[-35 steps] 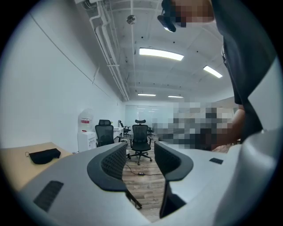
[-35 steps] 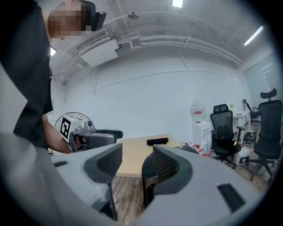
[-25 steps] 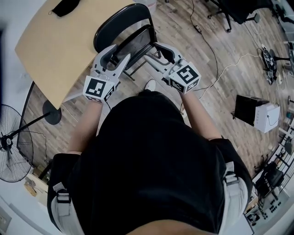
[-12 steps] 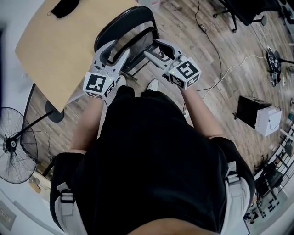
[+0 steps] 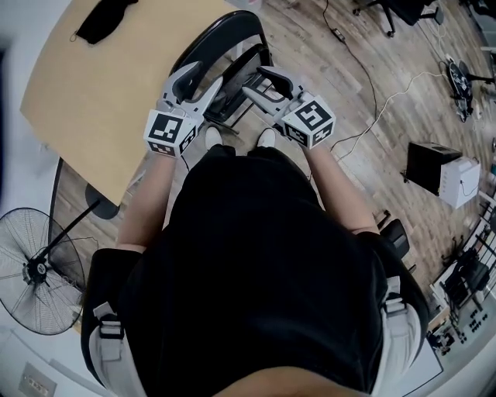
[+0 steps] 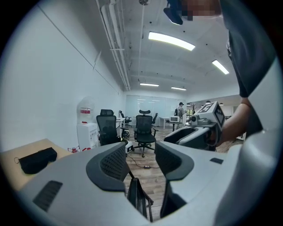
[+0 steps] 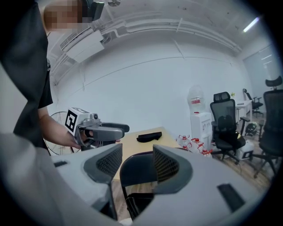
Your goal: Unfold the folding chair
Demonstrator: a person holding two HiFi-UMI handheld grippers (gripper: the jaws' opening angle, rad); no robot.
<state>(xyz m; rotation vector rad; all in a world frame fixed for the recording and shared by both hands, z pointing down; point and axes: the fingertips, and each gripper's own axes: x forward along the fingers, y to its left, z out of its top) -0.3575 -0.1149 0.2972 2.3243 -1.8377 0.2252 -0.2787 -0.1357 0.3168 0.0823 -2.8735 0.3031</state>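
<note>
The black folding chair (image 5: pixel 218 32) stands by the table, its seat (image 5: pixel 235 81) tilted up between my two grippers. My left gripper (image 5: pixel 200 80) is at the seat's left side, open; its jaws have just opened a little further, with nothing between the pads. In the left gripper view (image 6: pixel 139 159) the chair frame (image 6: pixel 138 198) shows below the gap. My right gripper (image 5: pixel 260 84) is at the seat's right side, open. In the right gripper view (image 7: pixel 137 163) the chair backrest (image 7: pixel 136 170) shows beyond the gap, untouched.
A wooden table (image 5: pixel 93 93) with a black pouch (image 5: pixel 105 19) stands left of the chair. A floor fan (image 5: pixel 35 271) is at the lower left. Cables (image 5: pixel 372 124) and a black and white box (image 5: pixel 442 174) lie on the floor to the right. Office chairs (image 6: pixel 143 128) stand further off.
Both grippers have moved forward and a little lower along the chair seat. The person's shoes have come into view just below them.
</note>
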